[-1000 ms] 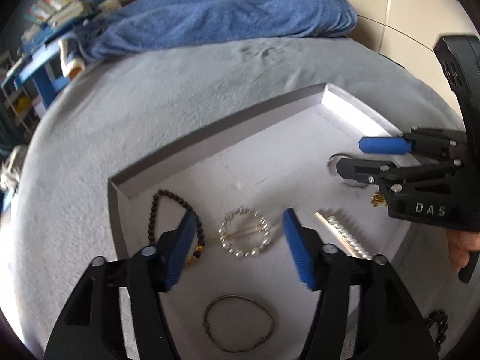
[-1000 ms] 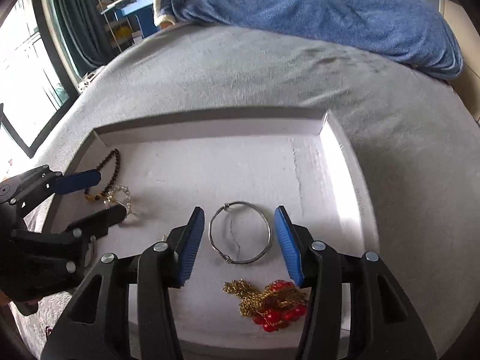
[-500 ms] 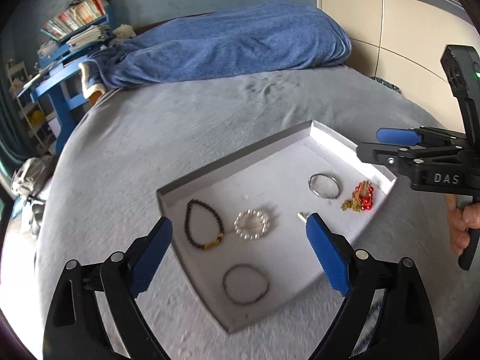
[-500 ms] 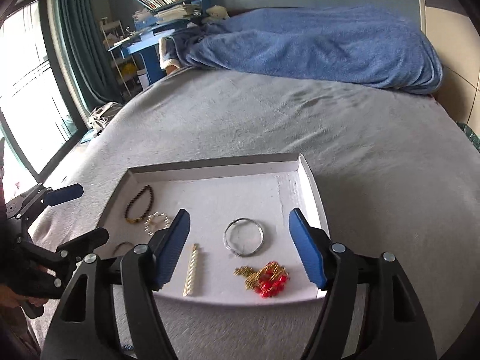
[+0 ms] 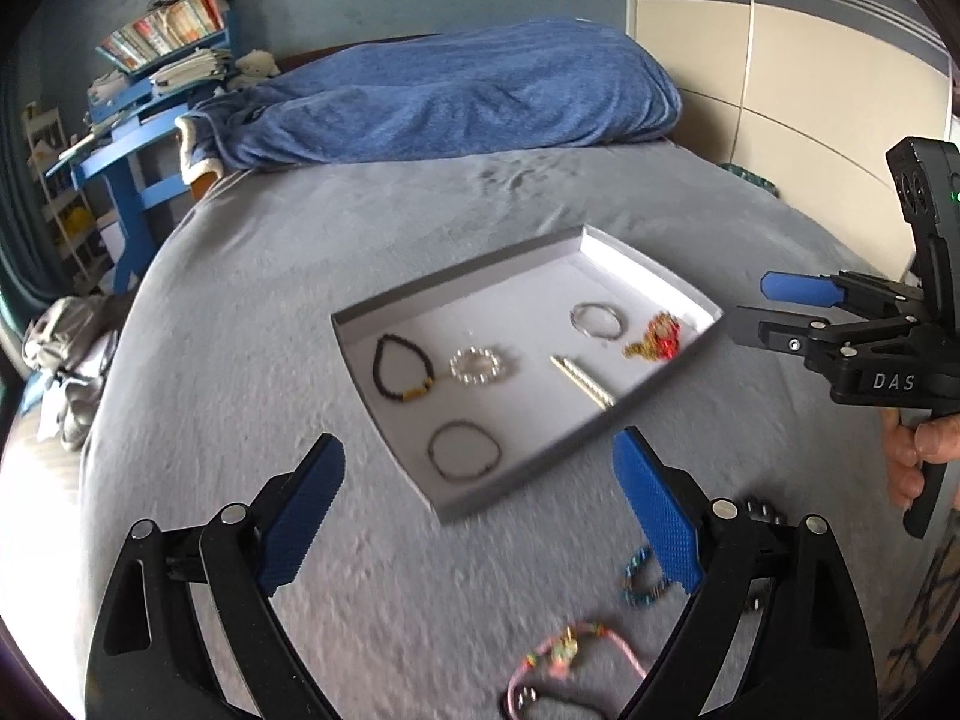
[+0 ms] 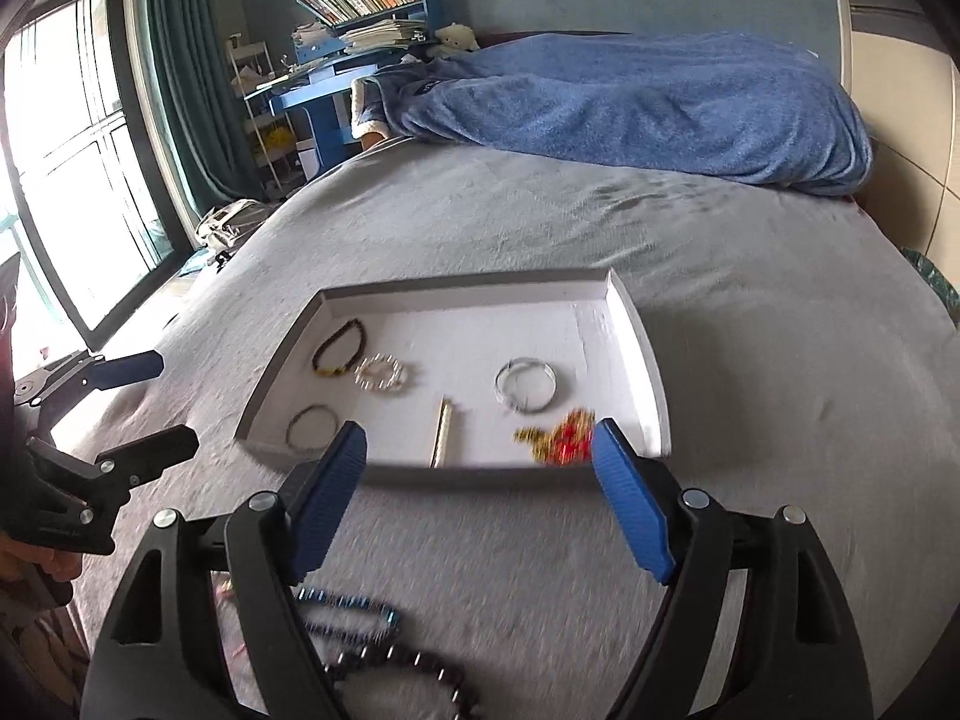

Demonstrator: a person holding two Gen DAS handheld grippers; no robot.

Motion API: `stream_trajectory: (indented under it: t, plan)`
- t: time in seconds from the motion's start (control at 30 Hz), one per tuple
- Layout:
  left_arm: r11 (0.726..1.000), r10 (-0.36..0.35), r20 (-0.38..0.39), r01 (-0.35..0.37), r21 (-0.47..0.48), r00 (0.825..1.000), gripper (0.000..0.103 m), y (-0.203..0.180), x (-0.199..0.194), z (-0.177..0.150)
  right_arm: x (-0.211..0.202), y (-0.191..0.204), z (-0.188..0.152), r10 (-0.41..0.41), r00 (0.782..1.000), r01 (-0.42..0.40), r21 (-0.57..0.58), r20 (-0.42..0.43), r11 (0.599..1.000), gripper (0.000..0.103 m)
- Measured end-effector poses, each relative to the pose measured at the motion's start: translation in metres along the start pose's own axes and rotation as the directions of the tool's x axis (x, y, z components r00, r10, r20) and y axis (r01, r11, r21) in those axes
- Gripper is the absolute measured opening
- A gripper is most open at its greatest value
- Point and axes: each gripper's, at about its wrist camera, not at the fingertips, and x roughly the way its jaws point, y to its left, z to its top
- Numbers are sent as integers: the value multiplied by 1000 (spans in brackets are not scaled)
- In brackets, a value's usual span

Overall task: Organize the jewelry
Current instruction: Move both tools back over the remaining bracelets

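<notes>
A shallow white tray (image 5: 456, 282) (image 6: 645, 372) lies on the grey bed. It holds a dark bead bracelet (image 5: 375, 360) (image 6: 359, 333), a pearl bracelet (image 5: 495, 369) (image 6: 384, 384), a thin dark bracelet (image 5: 462, 476), a pearl bar clip (image 5: 585, 381) (image 6: 443, 432), a silver bangle (image 5: 594, 333) (image 6: 525, 405) and a red-gold ornament (image 5: 657, 339) (image 6: 564, 438). My left gripper (image 5: 475, 439) (image 6: 156, 405) hovers open and empty before the tray's near corner. My right gripper (image 6: 479, 427) (image 5: 762, 307) hangs over the near rim, its jaws opening with nothing between them.
Loose on the bed, nearer than the tray, lie a blue bead bracelet (image 5: 639, 594) (image 6: 348, 603), a pink braided bracelet (image 5: 564, 654) and dark beads (image 6: 414, 660). A blue blanket (image 5: 450, 96) is heaped at the far end. A person's hand (image 5: 912, 456) holds the right gripper.
Both grippers have drawn back and up from the tray, and their jaws have spread wider. The tray looks smaller and farther, and loose bracelets on the bed have come into view.
</notes>
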Motion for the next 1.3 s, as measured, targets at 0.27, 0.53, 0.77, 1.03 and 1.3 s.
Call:
stream_trajectory:
  t: [0.27, 0.53, 0.77, 1.03, 1.3]
  plan:
    - [999, -10, -40, 12, 37, 999, 91, -9, -11, -44, -25, 2, -61, -8, 1000, 9, 50, -22, 999, 77]
    - [996, -34, -72, 39, 79, 997, 91, -25, -18, -74, -27, 2, -110, -26, 995, 33, 67, -101, 997, 77]
    - [992, -56, -83, 65, 109, 995, 91, -40, -16, -79, -31, 6, -127, -4, 994, 11, 59, -107, 998, 77]
    - [992, -54, -93, 64, 111, 994, 91, -41, -11, -80, -28, 8, -128, 8, 994, -2, 50, -113, 999, 78]
    - [989, -64, -107, 77, 125, 992, 91, -48, -7, -85, -30, 10, -138, 8, 992, -5, 29, -124, 1000, 78]
